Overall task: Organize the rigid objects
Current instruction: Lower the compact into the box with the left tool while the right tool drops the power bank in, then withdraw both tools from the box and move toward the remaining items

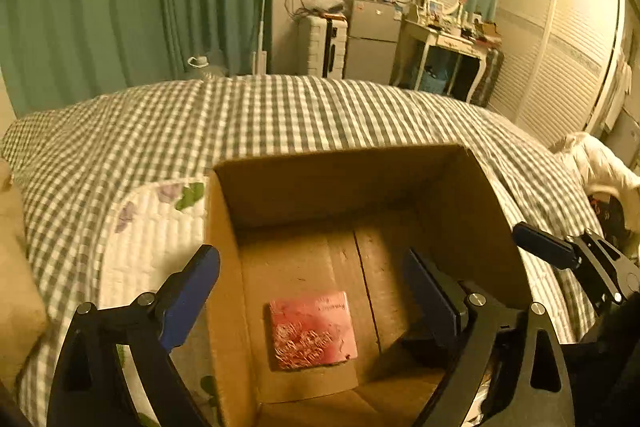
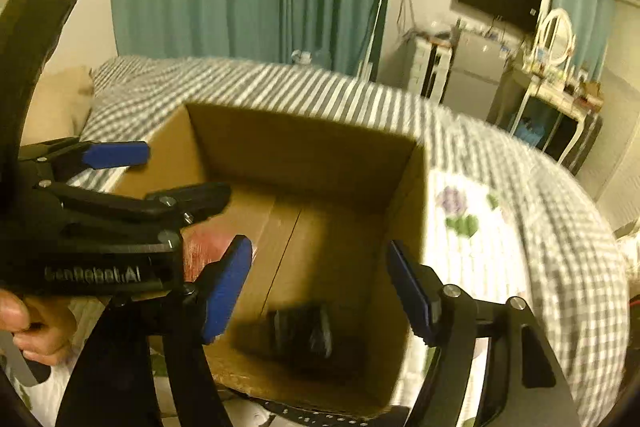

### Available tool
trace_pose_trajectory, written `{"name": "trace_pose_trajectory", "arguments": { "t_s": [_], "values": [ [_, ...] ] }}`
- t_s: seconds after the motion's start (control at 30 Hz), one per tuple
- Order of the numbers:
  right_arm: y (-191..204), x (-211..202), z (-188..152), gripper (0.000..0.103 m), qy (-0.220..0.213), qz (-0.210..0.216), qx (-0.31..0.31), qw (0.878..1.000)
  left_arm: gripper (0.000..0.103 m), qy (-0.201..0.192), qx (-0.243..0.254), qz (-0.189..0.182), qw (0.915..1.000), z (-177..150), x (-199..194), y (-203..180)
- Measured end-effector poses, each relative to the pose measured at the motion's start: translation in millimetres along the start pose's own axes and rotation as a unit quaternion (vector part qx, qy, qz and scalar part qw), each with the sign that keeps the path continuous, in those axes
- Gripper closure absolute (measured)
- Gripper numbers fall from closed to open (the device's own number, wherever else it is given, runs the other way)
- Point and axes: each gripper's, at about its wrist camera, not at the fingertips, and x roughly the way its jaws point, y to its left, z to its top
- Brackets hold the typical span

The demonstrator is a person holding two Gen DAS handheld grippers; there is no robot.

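An open cardboard box [image 1: 472, 211] stands on the bed; it also shows in the right wrist view [image 2: 296, 151]. A flat pink square item [image 1: 312, 329] lies on the box floor, partly hidden in the right wrist view [image 2: 204, 247]. A dark object [image 2: 302, 333] lies in the box's near corner. My left gripper [image 1: 316, 291] is open and empty above the box, one finger outside its left wall. My right gripper [image 2: 320, 291] is open and empty over the box. The left gripper [image 2: 160, 175] shows in the right wrist view, the right gripper's finger [image 1: 544, 245] in the left.
The bed has a grey checked cover [image 1: 280, 111] and a white floral quilted mat [image 1: 156, 227] under the box. A beige pillow [image 1: 16, 267] lies at the left. Green curtains, a fridge [image 1: 372, 39], a vanity table [image 1: 452, 43] and a wardrobe stand behind.
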Motion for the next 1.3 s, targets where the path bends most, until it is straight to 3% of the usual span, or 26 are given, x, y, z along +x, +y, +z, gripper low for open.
{"name": "trace_pose_trajectory", "arguments": {
  "t_s": [0.17,0.6,0.83,1.0,1.13,1.3],
  "values": [
    [-7.3,-26.2,6.1,0.023,-0.032,-0.013,0.025,0.999,0.003,-0.007,0.000,0.035,0.9994,5.0,-18.8,5.3],
    [-10.8,-92.9,11.4,0.015,-0.087,-0.011,0.043,0.995,0.000,-0.074,0.006,0.079,0.9941,3.4,-87.3,2.2],
    [-14.8,-127.0,11.5,0.006,-0.108,-0.001,0.063,0.992,0.000,-0.115,0.023,0.115,0.9864,0.6,-119.8,-12.6],
    [-17.9,-154.2,5.7,0.000,-0.130,-0.010,0.071,0.989,0.000,-0.136,0.021,0.116,0.9836,-6.5,-138.0,-16.2],
    [-18.8,-172.2,3.3,0.000,-0.141,-0.011,0.072,0.987,0.000,-0.146,0.022,0.150,0.9777,-12.3,-153.2,-19.8],
    [-15.0,-197.9,-2.9,0.000,-0.157,-0.010,0.064,0.985,0.000,-0.191,0.046,0.138,0.9707,-26.8,-177.9,-24.5]
  ]
}}
